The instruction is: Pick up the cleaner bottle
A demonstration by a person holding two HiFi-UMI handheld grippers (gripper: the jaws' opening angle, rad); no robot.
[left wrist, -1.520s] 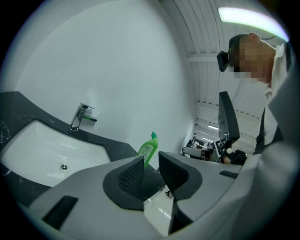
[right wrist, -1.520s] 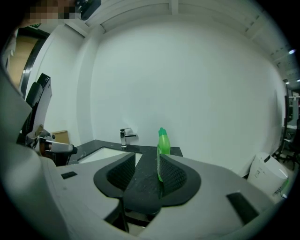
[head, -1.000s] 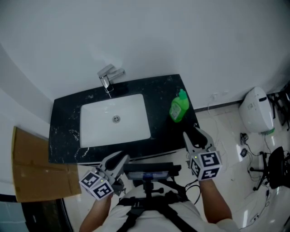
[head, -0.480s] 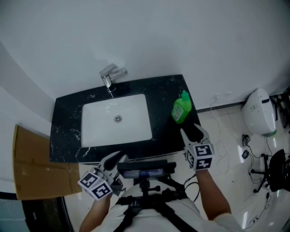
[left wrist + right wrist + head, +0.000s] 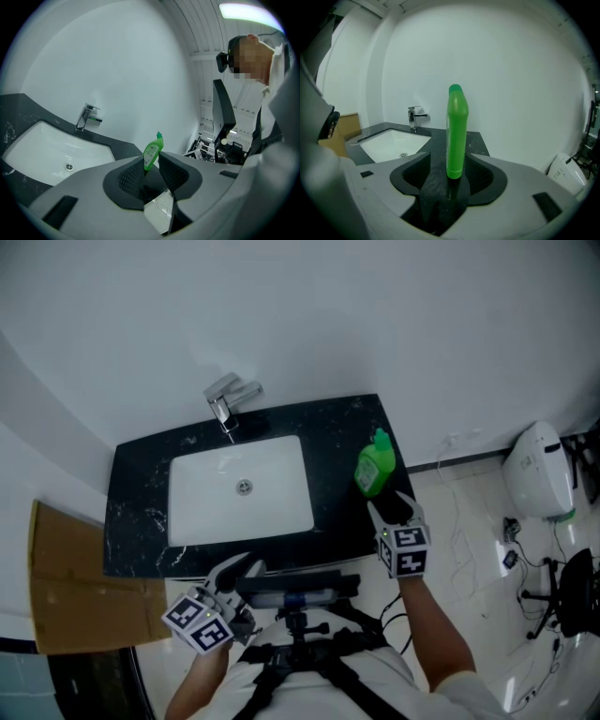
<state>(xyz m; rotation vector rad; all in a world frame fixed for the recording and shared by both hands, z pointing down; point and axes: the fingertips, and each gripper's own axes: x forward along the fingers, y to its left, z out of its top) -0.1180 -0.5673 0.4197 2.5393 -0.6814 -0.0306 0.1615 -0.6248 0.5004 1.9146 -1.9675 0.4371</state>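
The green cleaner bottle (image 5: pixel 373 468) stands upright near the right end of the black counter (image 5: pixel 141 484). My right gripper (image 5: pixel 393 508) sits just in front of it, at the counter's near edge. In the right gripper view the bottle (image 5: pixel 456 131) rises straight ahead, centred on the gap of the right gripper (image 5: pixel 452 176). Its jaws have just been opening, stand wide and touch nothing. My left gripper (image 5: pixel 235 572) hangs low before the counter, jaws a little apart and empty. From the left gripper (image 5: pixel 151 174) the bottle (image 5: pixel 153 152) shows far off.
A white sink (image 5: pixel 240 487) with a chrome tap (image 5: pixel 225 399) fills the counter's middle. Cardboard (image 5: pixel 75 592) leans at the left. A white appliance (image 5: pixel 536 472) and a chair base (image 5: pixel 562 587) stand on the tiled floor at the right. A camera rig (image 5: pixel 298 596) hangs at my chest.
My right gripper has moved forward and down toward the bottle, and its jaws stand wider. The left gripper and the bottle have stayed put.
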